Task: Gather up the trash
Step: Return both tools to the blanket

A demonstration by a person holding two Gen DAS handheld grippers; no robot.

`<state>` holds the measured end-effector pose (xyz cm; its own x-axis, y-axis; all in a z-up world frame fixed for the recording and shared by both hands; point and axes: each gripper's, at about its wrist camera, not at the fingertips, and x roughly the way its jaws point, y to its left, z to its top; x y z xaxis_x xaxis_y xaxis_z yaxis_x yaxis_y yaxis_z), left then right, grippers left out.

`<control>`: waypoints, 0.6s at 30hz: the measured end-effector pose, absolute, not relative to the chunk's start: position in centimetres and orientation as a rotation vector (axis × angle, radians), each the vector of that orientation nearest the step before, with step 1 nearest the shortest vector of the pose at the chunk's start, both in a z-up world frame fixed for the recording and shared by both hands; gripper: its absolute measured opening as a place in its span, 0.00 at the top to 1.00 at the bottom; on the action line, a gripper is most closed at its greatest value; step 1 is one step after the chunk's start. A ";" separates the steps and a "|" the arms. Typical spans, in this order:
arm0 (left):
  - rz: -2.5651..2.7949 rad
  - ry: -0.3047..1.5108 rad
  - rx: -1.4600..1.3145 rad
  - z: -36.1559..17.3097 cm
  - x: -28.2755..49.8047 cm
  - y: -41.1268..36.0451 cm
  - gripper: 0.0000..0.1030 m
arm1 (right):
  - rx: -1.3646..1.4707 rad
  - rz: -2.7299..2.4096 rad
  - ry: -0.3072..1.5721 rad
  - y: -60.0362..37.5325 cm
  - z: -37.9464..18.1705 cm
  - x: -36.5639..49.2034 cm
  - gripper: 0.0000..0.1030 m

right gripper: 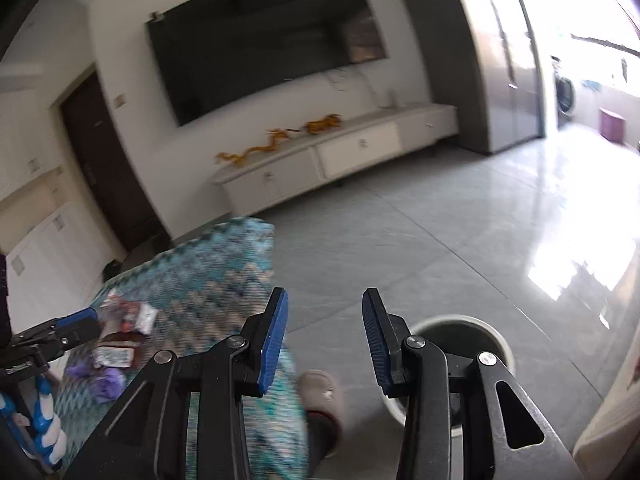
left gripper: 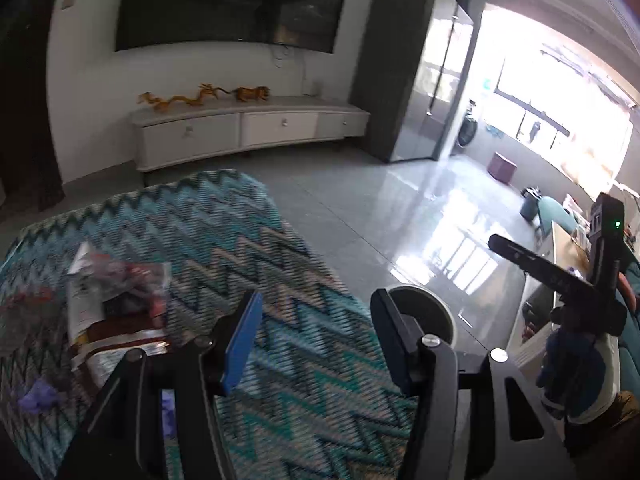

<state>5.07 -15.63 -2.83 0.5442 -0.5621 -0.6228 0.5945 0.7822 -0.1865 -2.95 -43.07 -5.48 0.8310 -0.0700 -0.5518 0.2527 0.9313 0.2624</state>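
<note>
The left tool (left gripper: 316,340) fills the bottom of its own view, its blue-padded fingers (left gripper: 242,342) spread apart with nothing between them. The right tool (right gripper: 325,336) is likewise parted and holds nothing.

Beyond the tools stretches the grey tiled floor (right gripper: 420,240), glossy and glaring where light pours in from the bright window area (left gripper: 560,112) far ahead and to the right. On the far wall straight ahead hangs a large black television (left gripper: 232,4); under it runs a long white cabinet (left gripper: 248,128) with drawers, and orange dragon figures (left gripper: 200,94) stand on its top. A tall grey wardrobe (left gripper: 404,68) stands to the right of that cabinet, and a dark door (right gripper: 104,160) is ahead to the left of the right tool.

Below and to the left of both tools lies the counter (left gripper: 248,240), covered in a teal zigzag cloth. The trash (left gripper: 116,304), a blurred heap of wrappers, paper and packets with purple scraps (left gripper: 38,396) beside it, sits on that cloth to the left of the left tool, well apart from its fingers. A round white bin (right gripper: 464,332) stands on the floor just behind the right finger of each tool. A slippered foot (right gripper: 320,392) shows beneath the right tool, next to the bin.
</note>
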 end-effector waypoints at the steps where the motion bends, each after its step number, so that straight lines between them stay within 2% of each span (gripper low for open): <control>1: -0.662 0.719 0.035 -2.9 5.1 -13.9 0.47 | 0.321 -0.153 0.567 -42.1 -5.1 -2.6 0.63; 18: -0.316 0.741 -0.125 -7.6 7.1 7.4 0.47 | 0.138 0.128 0.676 -27.9 -5.3 4.8 0.62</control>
